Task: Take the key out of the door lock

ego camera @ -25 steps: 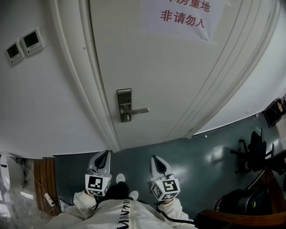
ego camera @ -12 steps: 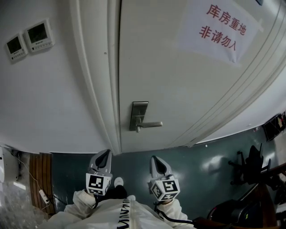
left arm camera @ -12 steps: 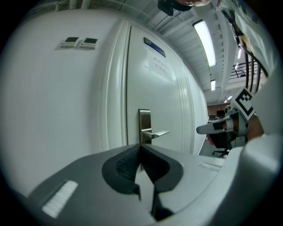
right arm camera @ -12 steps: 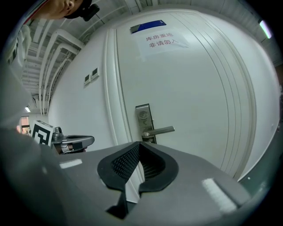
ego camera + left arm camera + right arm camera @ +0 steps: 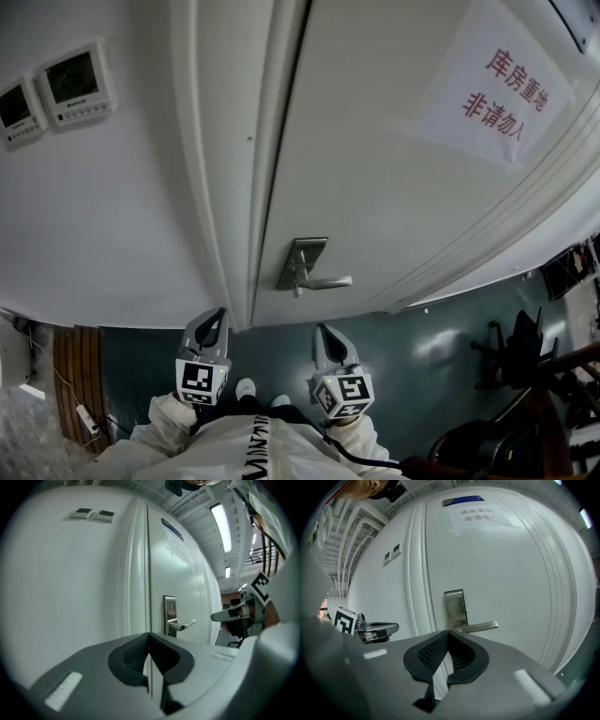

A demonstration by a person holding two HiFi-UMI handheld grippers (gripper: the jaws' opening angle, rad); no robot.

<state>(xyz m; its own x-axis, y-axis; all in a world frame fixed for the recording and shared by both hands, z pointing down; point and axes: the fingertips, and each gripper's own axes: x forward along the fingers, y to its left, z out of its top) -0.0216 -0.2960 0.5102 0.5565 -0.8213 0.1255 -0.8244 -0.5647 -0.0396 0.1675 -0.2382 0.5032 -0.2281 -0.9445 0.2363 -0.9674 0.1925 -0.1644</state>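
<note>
Left claw (image 5: 216, 321) and right claw (image 5: 325, 334) are closed, empty; the lock's (image 5: 302, 264) light, stiff key, indistinct here, probably needs pinching by its head.

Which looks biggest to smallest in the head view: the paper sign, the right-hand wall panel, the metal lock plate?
Largest: paper sign; then right-hand wall panel; smallest: metal lock plate.
</note>
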